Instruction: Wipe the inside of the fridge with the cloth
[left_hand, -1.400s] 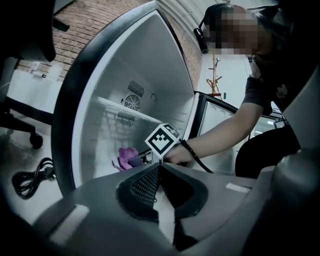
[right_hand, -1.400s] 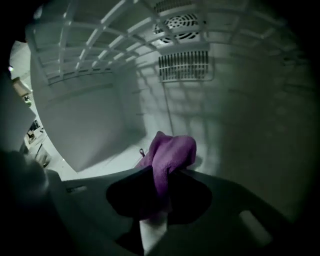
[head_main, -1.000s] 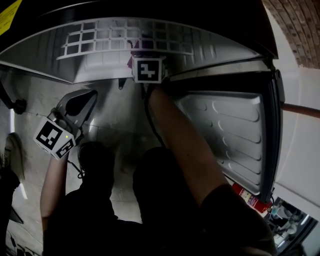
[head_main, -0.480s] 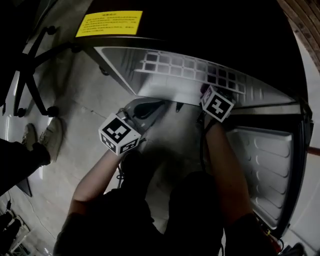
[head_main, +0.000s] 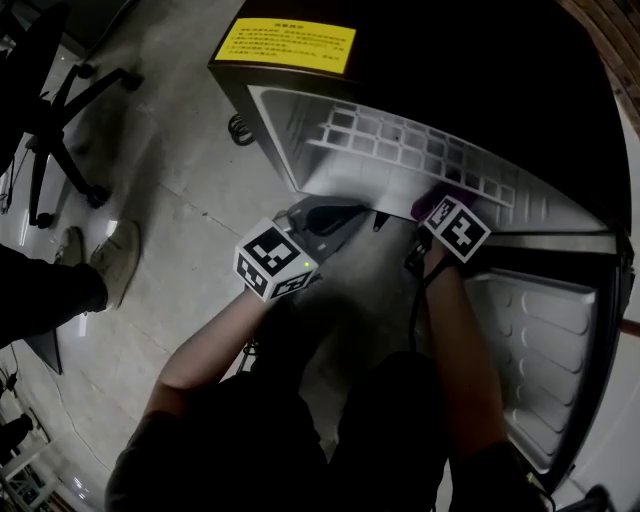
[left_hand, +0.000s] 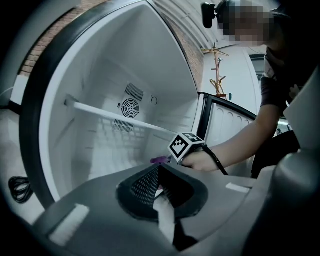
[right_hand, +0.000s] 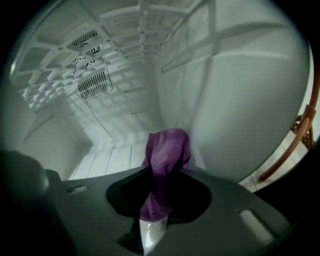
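Clamping a bunched purple cloth (right_hand: 167, 150), the right gripper (right_hand: 165, 169) has its two jaws closed tight on the soft, nubbly fabric, which bulges out past the tips in a rounded wad. That wad sits inside the fridge (head_main: 300, 150), low down and just ahead of the jaws, close against the smooth white plastic wall on the gripper's right; whether it touches the wall cannot be told. Above this gripper runs a white wire shelf (right_hand: 125, 30) of square grid bars, and beyond the tips, on the back wall, are slotted vent grilles (right_hand: 94, 84). The left gripper (left_hand: 159, 168) is closed too, its dark cross-hatched pads meeting at the tips with nothing between them. It hangs just outside the fridge's mouth, pointing inward, with the other gripper's marker cube and the hand (left_hand: 202, 161) gripping it just past its tips and slightly to the right. A dark rubbery gasket (left_hand: 30, 130) rims the opening on this gripper's left. To the right of the right gripper the fridge door (head_main: 540, 340) stands open, its white liner moulded in rounded ridges. Left of the left gripper, well apart on the pale tiled floor (head_main: 180, 170), stands a black office chair base (head_main: 60, 110).
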